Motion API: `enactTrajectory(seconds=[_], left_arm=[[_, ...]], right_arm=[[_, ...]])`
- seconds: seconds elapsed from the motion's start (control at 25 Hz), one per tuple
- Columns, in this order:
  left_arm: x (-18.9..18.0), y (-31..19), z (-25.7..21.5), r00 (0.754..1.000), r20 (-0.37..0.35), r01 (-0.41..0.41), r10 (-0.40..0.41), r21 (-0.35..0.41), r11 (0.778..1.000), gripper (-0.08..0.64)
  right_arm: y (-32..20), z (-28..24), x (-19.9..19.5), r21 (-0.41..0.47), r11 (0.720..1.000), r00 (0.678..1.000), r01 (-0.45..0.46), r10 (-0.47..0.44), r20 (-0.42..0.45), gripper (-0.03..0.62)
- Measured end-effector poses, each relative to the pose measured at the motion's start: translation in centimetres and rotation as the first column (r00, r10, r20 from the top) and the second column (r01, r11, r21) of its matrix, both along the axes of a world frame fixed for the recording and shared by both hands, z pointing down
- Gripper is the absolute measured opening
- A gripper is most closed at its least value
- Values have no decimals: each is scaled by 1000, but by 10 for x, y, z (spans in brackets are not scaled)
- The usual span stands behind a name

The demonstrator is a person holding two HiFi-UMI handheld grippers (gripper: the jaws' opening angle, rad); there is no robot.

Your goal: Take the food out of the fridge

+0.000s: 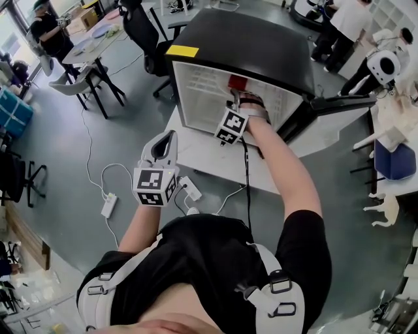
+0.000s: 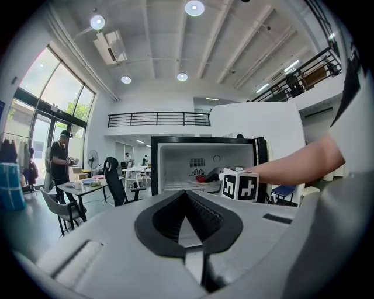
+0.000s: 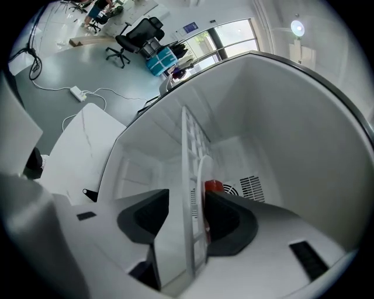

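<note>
Red food (image 1: 237, 83) on a white plate (image 3: 201, 169) rests on the wire shelf (image 3: 188, 146) inside the open, white-lined black mini fridge (image 1: 248, 45).

Smooth grey floor (image 1: 59, 150) with a white power strip (image 1: 108, 205) on it — black swivel office chair (image 1: 140, 29) beside a white black-legged table (image 1: 88, 49); tall windows (image 2: 35, 125), round ceiling lights (image 2: 194, 7), black-railed mezzanine (image 2: 158, 118).

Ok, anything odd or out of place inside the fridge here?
Yes: the jaws of the right gripper stand apart around both the wire shelf and the rim of the white plate, so closing may pinch the shelf too. The red food sits on the plate; nothing looks spilled or damaged.
</note>
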State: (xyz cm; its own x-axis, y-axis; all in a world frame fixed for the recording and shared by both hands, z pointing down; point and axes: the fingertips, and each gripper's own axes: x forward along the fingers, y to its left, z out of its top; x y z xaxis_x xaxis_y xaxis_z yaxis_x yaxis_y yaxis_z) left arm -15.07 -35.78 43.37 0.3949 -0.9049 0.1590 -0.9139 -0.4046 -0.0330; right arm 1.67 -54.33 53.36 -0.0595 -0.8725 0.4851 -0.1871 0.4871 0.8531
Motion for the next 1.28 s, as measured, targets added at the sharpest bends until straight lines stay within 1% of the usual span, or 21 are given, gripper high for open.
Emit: enactTrajectory(seconds=[0.12,0.24,0.28,0.44,0.6,0.68,0.92,1.16,1.28], left_arm=[[0,-1,1,1000,-2,-5,5,-1,1000,2],[0,-2,3,1000,-4,-8,8,-4,1000,2],[0,-2,3,1000,-4,-9,9,-4,1000,2],[3,-2,2,1000,0,-15,15,-2,1000,2],[4,-2,0,1000,1,-21,21,2,1000,2],[4,-3,0,1000,3,-22,22,4,1000,2],[7,-5,3,999,14,-36,36,0,999,2],[15,-4,-2,998,20,-56,56,16,998,2],[18,-2,-5,998,24,-64,64,24,998,2]], right_arm=[[2,-5,2,37,999,1000,14,-13,-13,154],[7,-10,2,55,998,1000,22,-23,3,94],[9,-11,2,59,998,1000,27,-28,2,86],[14,-13,2,87,994,997,66,-63,-41,74],[20,-15,3,69,995,998,70,-70,-8,63],[25,-17,2,74,994,997,74,-75,1,44],[40,-22,3,142,981,991,133,-127,-51,25],[59,-28,1,199,964,983,178,-181,0,20],[70,-33,0,226,955,981,192,-195,-6,20]])
